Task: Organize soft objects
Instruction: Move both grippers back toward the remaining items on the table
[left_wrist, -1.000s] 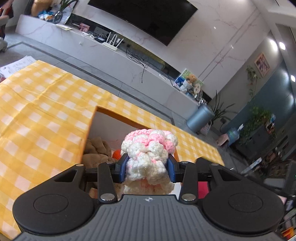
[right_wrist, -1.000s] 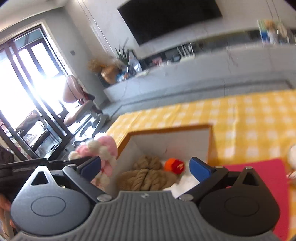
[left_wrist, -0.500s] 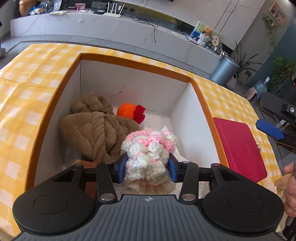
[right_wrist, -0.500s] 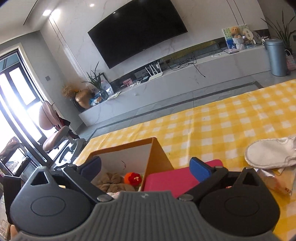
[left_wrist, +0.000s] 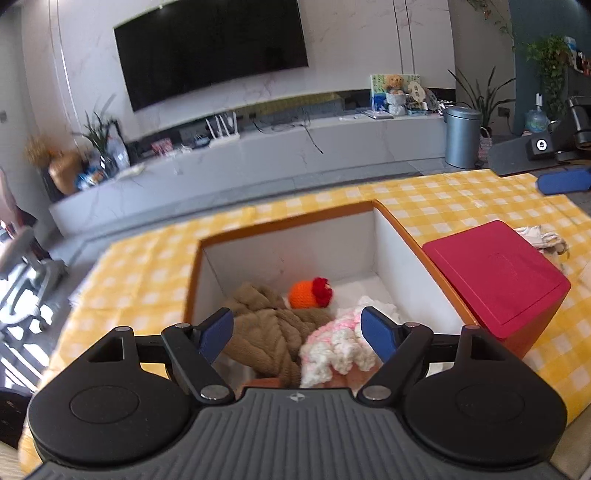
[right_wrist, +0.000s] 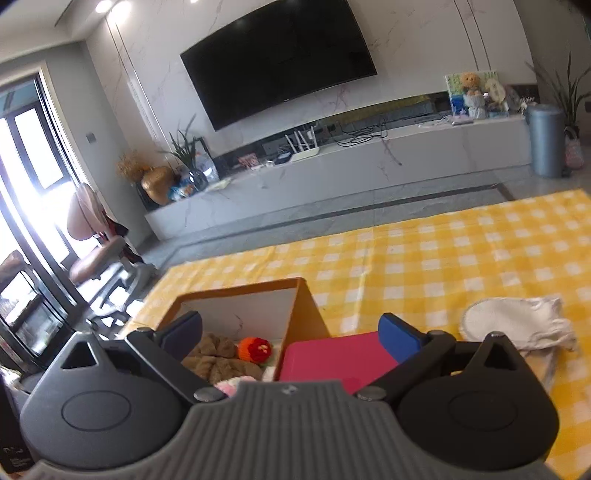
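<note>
Now your left tool (left_wrist: 297, 332) opening, pink-white crochet piece (left_wrist: 340, 347) freed into box (left_wrist: 413, 251); right tool (right_wrist: 290, 332) apart, empty; slipper (right_wrist: 517, 325) next.

bright daylight | window (right_wrist: 22, 206) glare left | fisheye-bent edges | slight blur

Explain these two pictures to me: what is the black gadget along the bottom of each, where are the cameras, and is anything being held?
No robot here: a person carries a two-finger gripper in each hand, with a fisheye camera on each looking forward along its blue-padded fingers. In the left view, the left gripper hangs over an open box; its jaws are opening, and the pink-and-white crochet piece lies loose in the box beside a brown plush and an orange knit toy. In the right view, the right gripper is open and holds nothing. A red lid and a white slipper lie on the yellow checked cloth.
</note>
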